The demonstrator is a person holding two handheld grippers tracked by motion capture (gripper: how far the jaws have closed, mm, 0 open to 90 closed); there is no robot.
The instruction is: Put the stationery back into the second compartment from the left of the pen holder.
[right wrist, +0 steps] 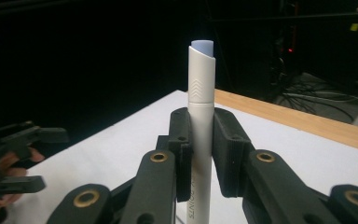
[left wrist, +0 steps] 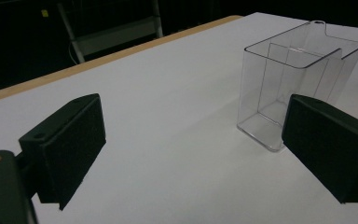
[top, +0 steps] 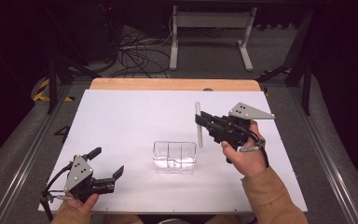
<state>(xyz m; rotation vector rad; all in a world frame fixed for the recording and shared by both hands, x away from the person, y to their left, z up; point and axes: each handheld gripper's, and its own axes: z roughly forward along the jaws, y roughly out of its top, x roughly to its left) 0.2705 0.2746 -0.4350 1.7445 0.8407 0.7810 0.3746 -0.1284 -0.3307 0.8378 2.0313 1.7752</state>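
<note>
White pen [top: 198,125] stands upright, pinched in my right tongs [top: 200,120] above the table [top: 121,116], just behind the clear box [top: 175,157]. My left tongs [top: 107,164] are wide apart, holding nothing.

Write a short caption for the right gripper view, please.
Right gripper clamps an upright white pen above the white table.

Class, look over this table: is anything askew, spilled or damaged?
Nothing stands out. The clear box stands upright and empty on the white table; the right gripper holds the white pen upright, beside the box.
</note>
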